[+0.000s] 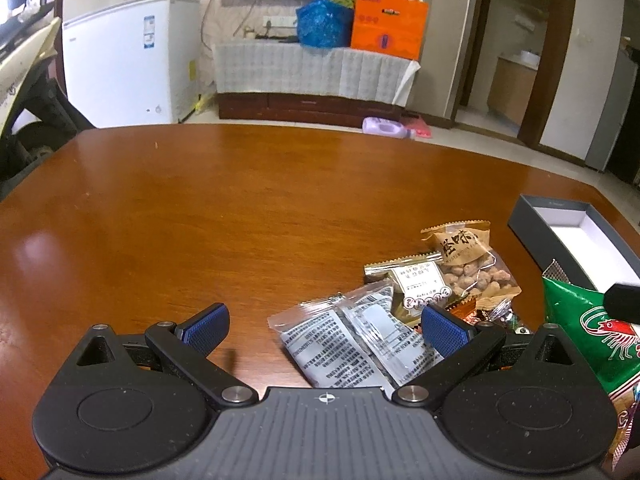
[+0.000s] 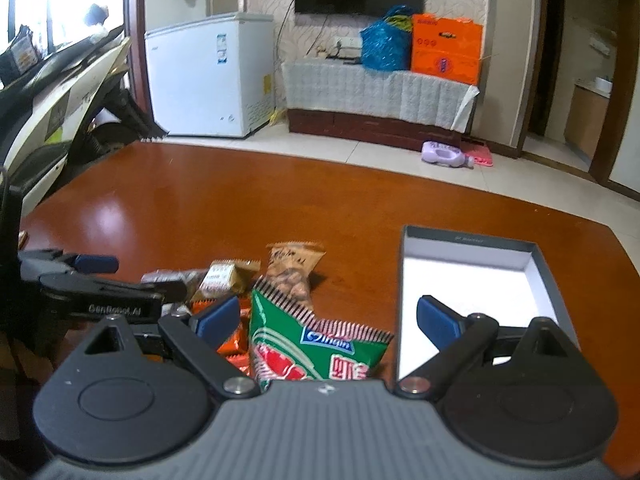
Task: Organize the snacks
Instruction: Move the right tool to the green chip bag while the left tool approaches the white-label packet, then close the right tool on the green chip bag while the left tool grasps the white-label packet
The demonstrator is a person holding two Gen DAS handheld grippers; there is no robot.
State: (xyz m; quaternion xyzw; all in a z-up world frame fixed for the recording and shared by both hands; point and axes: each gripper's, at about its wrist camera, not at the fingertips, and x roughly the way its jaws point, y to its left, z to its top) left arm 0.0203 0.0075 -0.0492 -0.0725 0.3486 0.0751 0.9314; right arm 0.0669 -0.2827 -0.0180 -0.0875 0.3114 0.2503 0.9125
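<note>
A pile of snack packets lies on the brown table (image 1: 200, 208). Two clear packets with grey print (image 1: 352, 340) lie nearest my left gripper (image 1: 326, 328), which is open, its right pad over their edge. Behind them are a gold packet (image 1: 416, 284) and a brown bag of nuts (image 1: 468, 260). A green shrimp-chip bag (image 2: 316, 352) lies between the fingers of my open right gripper (image 2: 328, 320); the chip bag (image 1: 592, 328) also shows at the left wrist view's right edge. An open grey box (image 2: 472, 272) with a white inside stands to the right, nothing visible in it.
Orange wrappers (image 2: 234, 344) lie under the pile. The left gripper (image 2: 92, 292) shows at the left of the right wrist view. Beyond the table are a white freezer (image 1: 132, 60), a covered cabinet (image 1: 312, 72) with bags, and a purple bottle (image 1: 386, 128) on the floor.
</note>
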